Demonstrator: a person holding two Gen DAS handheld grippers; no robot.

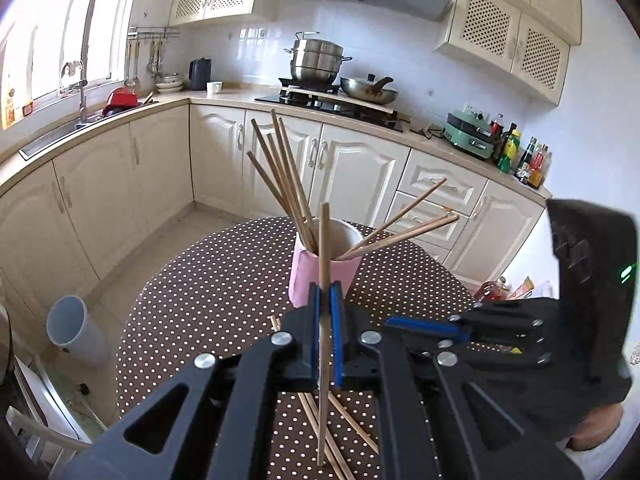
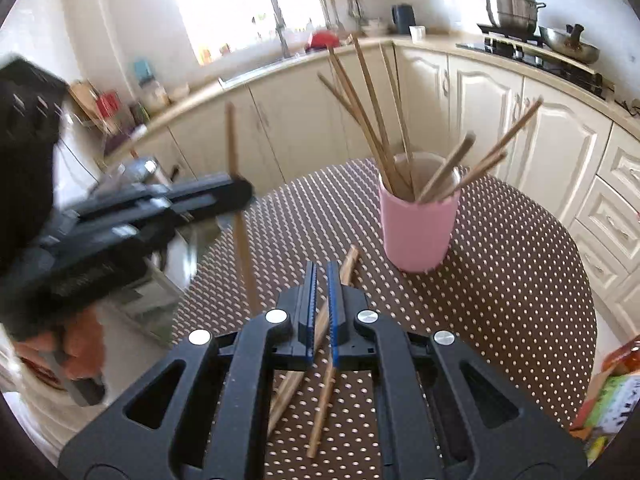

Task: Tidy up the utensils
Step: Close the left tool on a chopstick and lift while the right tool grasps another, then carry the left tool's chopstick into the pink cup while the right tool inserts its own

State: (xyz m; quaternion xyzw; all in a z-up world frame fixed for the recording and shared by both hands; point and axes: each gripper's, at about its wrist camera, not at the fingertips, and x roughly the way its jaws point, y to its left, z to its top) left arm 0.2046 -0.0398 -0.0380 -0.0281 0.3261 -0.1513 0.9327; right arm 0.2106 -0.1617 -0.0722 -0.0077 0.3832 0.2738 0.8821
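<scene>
1. The grey bin (image 1: 76, 332) stands on the floor to the left of the table (image 1: 200, 300), well apart. It won't hinder you, but a stick flicked that way goes over the edge.
2. Your left claw (image 1: 325, 320) is clamped on one stick (image 1: 323, 240), held upright near its middle, just in front of the cup (image 1: 348, 272). With long ends above and below the pads, the stick could pivot in the grip if either end knocks something.
3. Loose sticks (image 1: 348, 420) lie crossed on the cloth under both claws. The held stick's bottom end hangs close above them, so lift it clear or it may drag and scatter them.
4. The cup is already crowded: one bunch (image 1: 280, 168) leans up and left, another (image 1: 408, 224) splays low to the right. Lower your stick into the open middle. If you strike a leaning stick, it could lever the cup over or bounce yours out.
5. Your right claw (image 1: 390, 322) is closed just right of the left one. I judge it empty, since the sticks seen past its pads look to lie on the table. Keep it back, because the two claws could collide at the cup.
6. Packets (image 1: 528, 284) sit beyond the table's right edge, out of the way.
</scene>
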